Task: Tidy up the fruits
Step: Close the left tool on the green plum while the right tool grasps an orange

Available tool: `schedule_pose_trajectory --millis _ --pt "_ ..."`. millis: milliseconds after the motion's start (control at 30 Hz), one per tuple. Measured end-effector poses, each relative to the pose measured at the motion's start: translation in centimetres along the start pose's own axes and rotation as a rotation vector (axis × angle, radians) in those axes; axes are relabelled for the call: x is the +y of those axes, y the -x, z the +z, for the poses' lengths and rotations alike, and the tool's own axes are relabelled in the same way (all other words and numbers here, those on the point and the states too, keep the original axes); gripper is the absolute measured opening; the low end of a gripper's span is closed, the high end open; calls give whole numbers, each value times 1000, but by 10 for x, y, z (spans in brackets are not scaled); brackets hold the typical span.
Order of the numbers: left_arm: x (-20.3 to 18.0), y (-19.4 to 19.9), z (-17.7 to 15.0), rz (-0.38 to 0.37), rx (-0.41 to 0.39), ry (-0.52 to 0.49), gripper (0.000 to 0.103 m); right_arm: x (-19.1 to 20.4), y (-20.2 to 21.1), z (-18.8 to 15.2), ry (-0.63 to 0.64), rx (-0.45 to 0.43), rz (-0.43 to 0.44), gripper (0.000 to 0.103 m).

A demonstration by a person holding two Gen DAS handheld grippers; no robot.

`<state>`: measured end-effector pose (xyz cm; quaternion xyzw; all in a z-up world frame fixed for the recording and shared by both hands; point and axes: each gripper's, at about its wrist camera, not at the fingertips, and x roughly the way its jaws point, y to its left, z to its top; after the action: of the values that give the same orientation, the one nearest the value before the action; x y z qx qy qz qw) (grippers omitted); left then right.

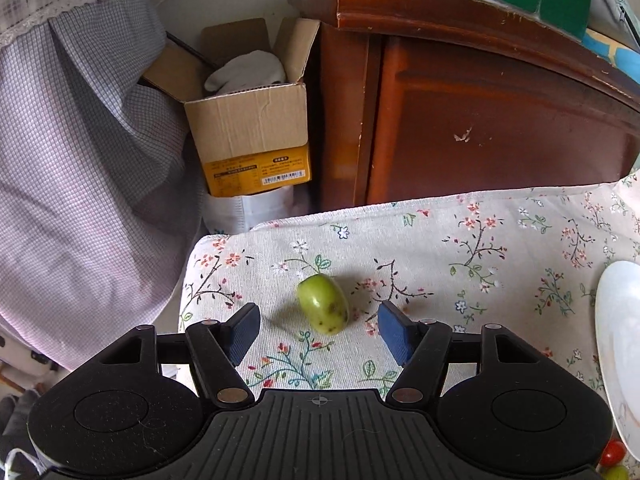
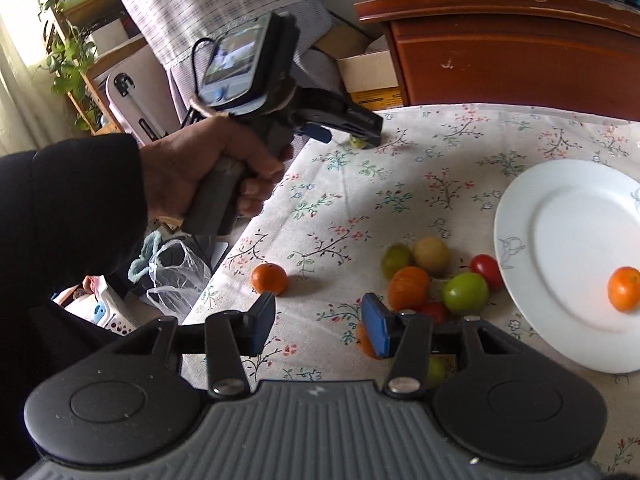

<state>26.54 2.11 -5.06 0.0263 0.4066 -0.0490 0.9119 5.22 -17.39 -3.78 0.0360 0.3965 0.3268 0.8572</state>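
My left gripper (image 1: 318, 330) stands spread over the floral tablecloth (image 1: 500, 236), its blue pads (image 1: 243, 332) wide of a lone green fruit (image 1: 323, 305) that lies on its side near the table's far corner, clear of both pads and slightly ahead of them. The right-wrist view shows the same arrangement from the side: my left hand (image 2: 208, 172) grips the tool's handle and the fruit sits just at the finger ends. My right gripper (image 2: 318, 326) is likewise spread and pinches nothing; it hovers above bare cloth, with a mandarin (image 2: 269, 278) just beyond its left pad and a cluster of fruits (image 2: 436, 280), green, orange and red, just beyond its right pad. The white plate (image 2: 520, 200) lies to the right, touching or nearly touching the cluster, and already holds one orange fruit (image 2: 624, 289).

Step in hand, as I judge it: approach to the stray green fruit, before any grasp. The next move calls for advancing the left pads to either side of the fruit, closing gently across its narrower waist, since its rounded form may roll, then carrying it toward the plate.
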Motion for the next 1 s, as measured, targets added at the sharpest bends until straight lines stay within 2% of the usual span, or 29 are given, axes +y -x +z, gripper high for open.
schedule_pose_trajectory --millis 100,267,333,500,667,767,800,900,1000 --pt "4 -7 0 -14 9 8 54 7 -9 1 20 -2 0 50" --pt "7 -10 2 -34 -4 5 49 19 -23 0 38 2 15 50" --pt "8 -11 2 -40 -10 -2 40 25 -29 -1 58 3 18 50" --pt "15 -11 3 -87 -14 21 28 34 -46 0 82 -9 16 50" --pt "14 -10 2 -92 -16 9 27 41 -61 2 102 -20 5 50" --pt "15 -9 1 -101 -18 1 27 43 -69 2 101 -17 3 46" --pt "15 -9 1 -102 -18 -1 27 44 -72 1 106 -11 -2 44" --pt "13 -8 0 -97 -19 -14 26 46 -81 -1 120 4 -23 30" --pt "9 -7 -1 -103 -19 -33 26 47 -81 -1 123 -10 -36 30"
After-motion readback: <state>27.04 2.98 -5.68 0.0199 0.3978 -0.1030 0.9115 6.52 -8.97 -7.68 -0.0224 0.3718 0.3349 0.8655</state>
